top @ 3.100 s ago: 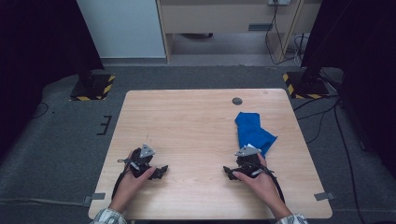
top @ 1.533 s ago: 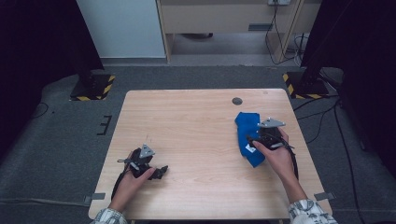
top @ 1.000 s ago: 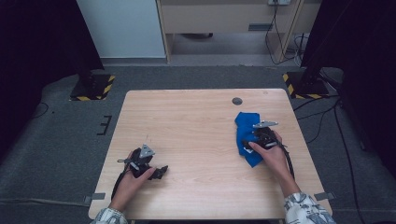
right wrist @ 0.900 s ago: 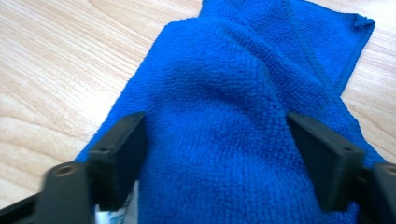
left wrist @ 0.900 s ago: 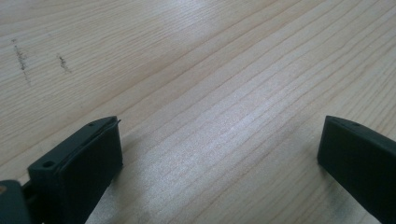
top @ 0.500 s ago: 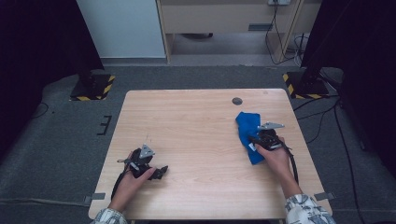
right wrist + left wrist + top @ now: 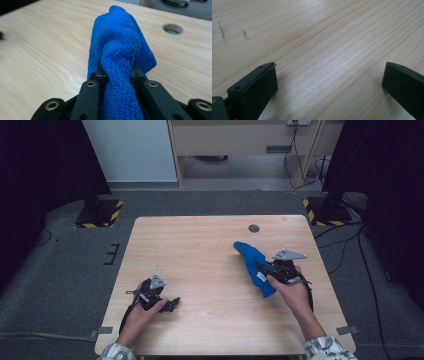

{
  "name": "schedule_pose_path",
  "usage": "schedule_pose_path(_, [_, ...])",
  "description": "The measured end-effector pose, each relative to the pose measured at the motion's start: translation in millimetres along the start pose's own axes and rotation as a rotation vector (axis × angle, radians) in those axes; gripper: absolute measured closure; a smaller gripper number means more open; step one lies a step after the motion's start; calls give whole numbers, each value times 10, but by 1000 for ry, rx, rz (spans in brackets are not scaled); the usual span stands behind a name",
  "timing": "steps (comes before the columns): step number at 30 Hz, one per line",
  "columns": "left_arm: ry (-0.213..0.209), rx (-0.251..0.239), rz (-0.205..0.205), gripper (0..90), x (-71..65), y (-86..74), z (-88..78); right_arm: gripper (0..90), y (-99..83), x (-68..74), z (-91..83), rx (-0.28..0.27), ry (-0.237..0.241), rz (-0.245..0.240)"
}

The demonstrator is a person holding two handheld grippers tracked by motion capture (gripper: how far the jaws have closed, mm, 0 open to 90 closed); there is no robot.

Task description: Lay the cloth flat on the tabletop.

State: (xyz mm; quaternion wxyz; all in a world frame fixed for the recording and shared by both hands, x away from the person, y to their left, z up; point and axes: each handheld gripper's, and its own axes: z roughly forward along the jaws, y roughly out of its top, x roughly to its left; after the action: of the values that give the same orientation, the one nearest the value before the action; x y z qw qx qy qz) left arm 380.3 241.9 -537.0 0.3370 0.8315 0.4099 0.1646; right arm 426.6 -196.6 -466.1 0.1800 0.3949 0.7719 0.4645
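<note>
Blue cloth [image 7: 256, 266] is pinched in the right gripper [image 7: 263, 268] fingers near a table hole [image 7: 254, 228]; left gripper [image 7: 173, 303] fingers spread.

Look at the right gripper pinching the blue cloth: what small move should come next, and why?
Probably lift a little higher. The right gripper is shut on a bunched fold of the blue microfibre cloth, having just closed on it, yet most of the cloth trails on the wooden table. Raising it should free the cloth for spreading or folding. The left gripper rests open over bare wood.
</note>
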Motion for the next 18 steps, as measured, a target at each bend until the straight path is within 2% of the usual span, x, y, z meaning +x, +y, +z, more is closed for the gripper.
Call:
schedule_pose_path(2, [0,0,-1,0,2,4,4,755,21,38,-2,-6,9,-2])
schedule_pose_path(3, [0,-1,-1,0,2,4,5,755,68,138,3,-16,30,-10])
schedule_pose_path(4, [0,-1,-1,0,2,5,6,755,68,138,3,-16,30,-10])
schedule_pose_path(6, [1,-1,-1,0,3,10,10,754,101,233,18,-14,57,-19])
schedule_pose_path(7, [0,0,0,0,4,10,11,754,122,323,39,-5,69,-39])
schedule_pose_path(8, [0,0,0,0,4,10,11,754,122,323,39,-5,69,-39])
schedule_pose_path(9, [1,-1,0,0,3,9,10,753,135,420,56,2,76,-62])
schedule_pose_path(18, [-2,0,1,0,1,5,6,751,180,666,157,8,117,-91])
